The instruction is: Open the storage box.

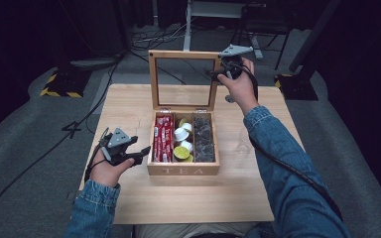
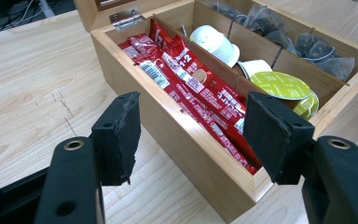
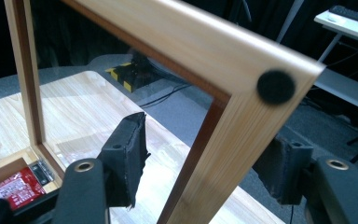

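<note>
Right gripper (image 3: 205, 158) gapes loosely around lid (image 3: 242, 116); left gripper (image 2: 193, 135) empty.

The light wooden tea box (image 1: 183, 171) carries the word "TEA" in pale capital letters across its front wall, readable in the high view. In the left gripper view, the long red foil sachets (image 2: 196, 88) lying in the box's near compartment bear white print: on one the figures "1:2" or "12" stand out, which of the two cannot be told. The same sachets show white panels with barcodes and lines of small lettering, too fine to read. The round yellow-green capsule lid (image 2: 279, 85) has faint markings that cannot be made out.
</note>
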`<state>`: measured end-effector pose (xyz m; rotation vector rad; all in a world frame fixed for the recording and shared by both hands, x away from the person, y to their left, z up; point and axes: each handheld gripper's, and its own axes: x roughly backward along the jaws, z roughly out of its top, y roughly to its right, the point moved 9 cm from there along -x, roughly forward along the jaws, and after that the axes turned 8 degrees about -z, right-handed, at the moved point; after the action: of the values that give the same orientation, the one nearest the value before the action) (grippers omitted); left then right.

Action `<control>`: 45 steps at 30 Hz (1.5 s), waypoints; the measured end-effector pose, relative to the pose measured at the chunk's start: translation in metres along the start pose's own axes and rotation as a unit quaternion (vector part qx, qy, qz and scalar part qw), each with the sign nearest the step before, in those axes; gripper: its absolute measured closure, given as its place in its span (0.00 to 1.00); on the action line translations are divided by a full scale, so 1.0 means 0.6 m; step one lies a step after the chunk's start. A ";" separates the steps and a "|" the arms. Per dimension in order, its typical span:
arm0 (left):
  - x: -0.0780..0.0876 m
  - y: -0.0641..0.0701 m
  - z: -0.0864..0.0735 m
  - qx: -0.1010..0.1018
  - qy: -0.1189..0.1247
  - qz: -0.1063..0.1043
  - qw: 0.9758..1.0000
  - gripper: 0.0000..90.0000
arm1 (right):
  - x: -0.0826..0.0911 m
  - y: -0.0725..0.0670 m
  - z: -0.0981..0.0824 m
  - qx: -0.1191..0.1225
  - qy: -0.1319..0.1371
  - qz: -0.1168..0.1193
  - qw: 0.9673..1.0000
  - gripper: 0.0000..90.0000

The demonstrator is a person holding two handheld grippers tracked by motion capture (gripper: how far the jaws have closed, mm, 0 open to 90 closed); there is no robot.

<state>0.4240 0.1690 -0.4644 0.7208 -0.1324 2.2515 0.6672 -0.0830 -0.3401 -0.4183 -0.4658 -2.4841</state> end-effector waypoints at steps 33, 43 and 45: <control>0.000 -0.007 -0.005 0.006 -0.003 0.000 1.000 0.41 | -0.053 -0.008 -0.081 -0.023 -0.056 0.005 0.998 0.34; -0.007 -0.005 -0.003 0.007 -0.007 -0.012 1.000 0.40 | -0.002 -0.008 -0.074 -0.038 -0.034 0.026 0.998 0.29; -0.008 -0.007 -0.002 0.006 -0.008 -0.011 1.000 0.40 | 0.014 -0.009 -0.072 -0.039 -0.031 0.034 0.998 0.29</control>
<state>0.4290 0.1690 -0.4687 0.7427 -0.1188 2.2279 0.6492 -0.1004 -0.3769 -0.5358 -0.3738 -2.4355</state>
